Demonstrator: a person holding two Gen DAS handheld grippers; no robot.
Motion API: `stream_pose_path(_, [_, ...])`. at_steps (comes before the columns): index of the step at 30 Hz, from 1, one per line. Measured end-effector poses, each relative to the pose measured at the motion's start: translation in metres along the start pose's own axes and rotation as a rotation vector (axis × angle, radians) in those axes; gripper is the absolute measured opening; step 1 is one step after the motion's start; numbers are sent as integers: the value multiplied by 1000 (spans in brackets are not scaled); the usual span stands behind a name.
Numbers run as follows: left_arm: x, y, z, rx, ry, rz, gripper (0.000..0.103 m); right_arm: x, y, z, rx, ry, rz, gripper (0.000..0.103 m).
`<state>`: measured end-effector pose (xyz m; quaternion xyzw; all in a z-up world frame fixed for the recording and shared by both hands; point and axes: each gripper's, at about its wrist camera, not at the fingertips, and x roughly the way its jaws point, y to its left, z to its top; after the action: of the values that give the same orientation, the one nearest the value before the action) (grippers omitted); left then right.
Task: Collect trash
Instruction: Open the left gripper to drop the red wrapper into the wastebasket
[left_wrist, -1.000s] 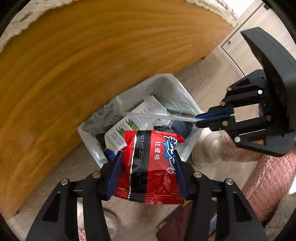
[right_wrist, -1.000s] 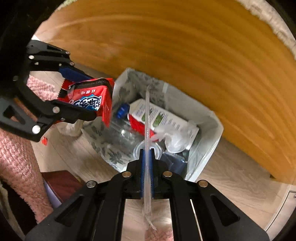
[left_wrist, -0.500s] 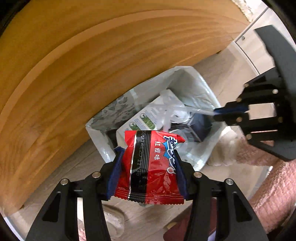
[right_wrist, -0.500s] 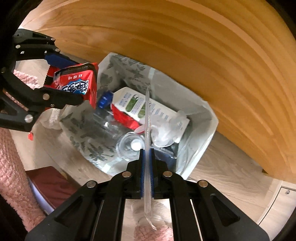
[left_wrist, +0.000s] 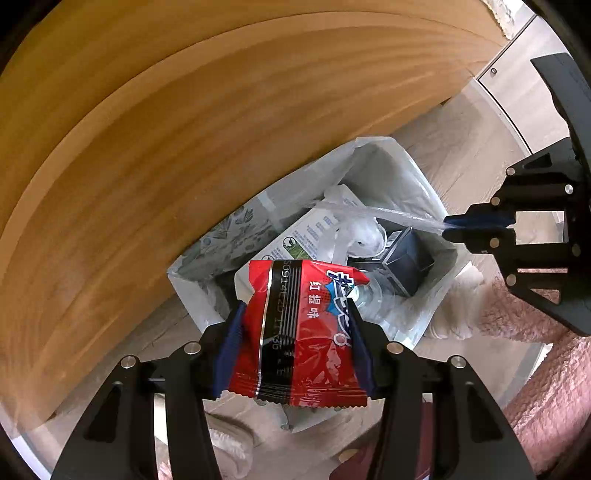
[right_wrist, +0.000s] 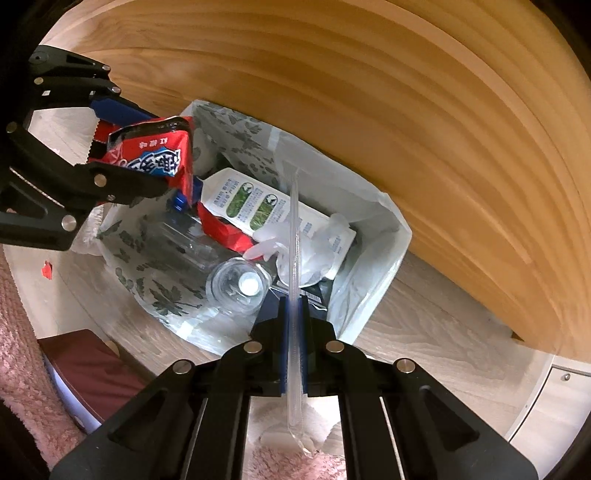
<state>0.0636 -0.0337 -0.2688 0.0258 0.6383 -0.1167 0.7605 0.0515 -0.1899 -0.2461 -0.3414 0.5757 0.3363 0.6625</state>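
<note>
Okay, my left gripper clamps the red snack packet, right gripper pinches a clear plastic strip; both over the trash bag.

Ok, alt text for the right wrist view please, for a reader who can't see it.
The right gripper is shut on a clear plastic sleeve, pointing down over an open trash bag holding a white carton and a clear bottle. At upper left, the left gripper holds a red snack packet at the bag's edge, beside a wooden panel.
</note>
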Motion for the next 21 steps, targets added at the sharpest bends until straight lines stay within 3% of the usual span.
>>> stream_pose_path(12, [4,3,3,-25,19,-4,51,1,-4,-3,4,-3,-11,5])
stream_pose_path(13, [5,3,3,-27,19,-3,53,1,-4,-3,3,-3,-13,5])
stream_pose_path(16, [3,3,3,-37,13,16,75,1,-4,-3,4,-3,-13,5])
stream_pose_path(18, [1,2,3,-42,12,25,81,1,-5,-4,5,-3,-13,5])
stream_pose_path(20, [0,3,3,-51,17,35,95,2,-4,-4,3,-1,-13,5])
stream_pose_path(21, [1,3,2,-59,21,41,95,2,-4,-4,3,0,-13,5])
